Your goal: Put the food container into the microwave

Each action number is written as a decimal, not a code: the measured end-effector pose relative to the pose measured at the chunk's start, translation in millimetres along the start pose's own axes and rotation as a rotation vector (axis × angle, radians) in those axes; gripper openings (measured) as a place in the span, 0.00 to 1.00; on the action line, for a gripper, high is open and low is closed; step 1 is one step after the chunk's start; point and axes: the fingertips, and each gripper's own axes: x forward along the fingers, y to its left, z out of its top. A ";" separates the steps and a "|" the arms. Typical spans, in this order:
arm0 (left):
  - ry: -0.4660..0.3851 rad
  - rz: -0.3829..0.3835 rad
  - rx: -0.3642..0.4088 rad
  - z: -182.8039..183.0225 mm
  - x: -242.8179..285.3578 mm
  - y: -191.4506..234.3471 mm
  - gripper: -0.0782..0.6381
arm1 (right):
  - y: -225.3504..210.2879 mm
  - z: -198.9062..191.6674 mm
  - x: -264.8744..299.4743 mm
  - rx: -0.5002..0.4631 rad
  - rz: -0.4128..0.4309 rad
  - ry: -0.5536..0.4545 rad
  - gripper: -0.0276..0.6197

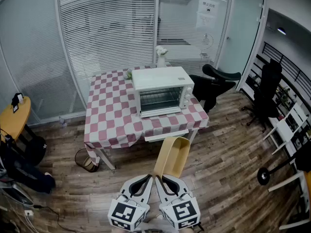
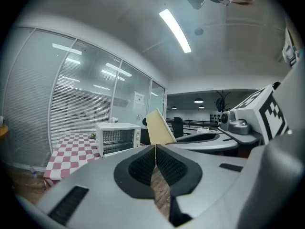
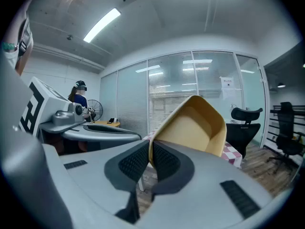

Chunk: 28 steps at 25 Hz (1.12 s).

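A tan food container is held tilted on edge above the wooden floor, in front of the table. My right gripper is shut on its rim; in the right gripper view the container rises just past the right gripper, its hollow side facing the camera. Close beside it on the left, my left gripper is shut with nothing in it, and its pads meet at the left gripper. The white microwave stands on the checked tablecloth with its door closed; the microwave and the container show in the left gripper view too.
A black office chair stands right of the table, another chair farther right. A wastebasket sits under the table's left corner. A yellow round table and bags are at the left. Glass walls with blinds run behind.
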 end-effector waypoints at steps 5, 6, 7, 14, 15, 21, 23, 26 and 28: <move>0.006 0.005 0.005 1.1 1.1 -6.8 0.13 | -3.7 0.0 -7.7 0.007 0.008 -0.013 0.06; 0.006 0.006 0.003 0.0 2.0 -8.4 0.13 | -5.3 -1.1 -9.9 0.009 0.008 -0.009 0.06; 0.006 0.007 0.002 -1.3 3.1 -10.4 0.13 | -7.3 -2.3 -12.2 0.011 0.008 -0.006 0.06; 0.007 0.014 -0.008 -6.3 11.2 -28.4 0.13 | -20.9 -11.7 -28.6 0.016 0.012 0.010 0.06; 0.005 0.015 -0.007 -6.9 12.3 -31.6 0.13 | -22.7 -13.0 -30.9 0.018 0.014 0.008 0.06; 0.012 0.033 -0.002 -9.3 17.3 -39.0 0.13 | -30.5 -17.7 -37.9 0.020 0.023 0.006 0.06; 0.014 0.032 -0.001 -9.6 19.9 -39.2 0.13 | -33.7 -18.7 -38.3 0.018 0.020 0.009 0.06; 0.019 0.025 -0.003 -9.4 26.5 -38.0 0.13 | -40.9 -18.7 -36.1 0.022 0.010 0.011 0.06; 0.023 0.017 -0.008 -10.4 31.3 -36.8 0.13 | -45.2 -20.4 -34.0 0.025 0.000 0.016 0.06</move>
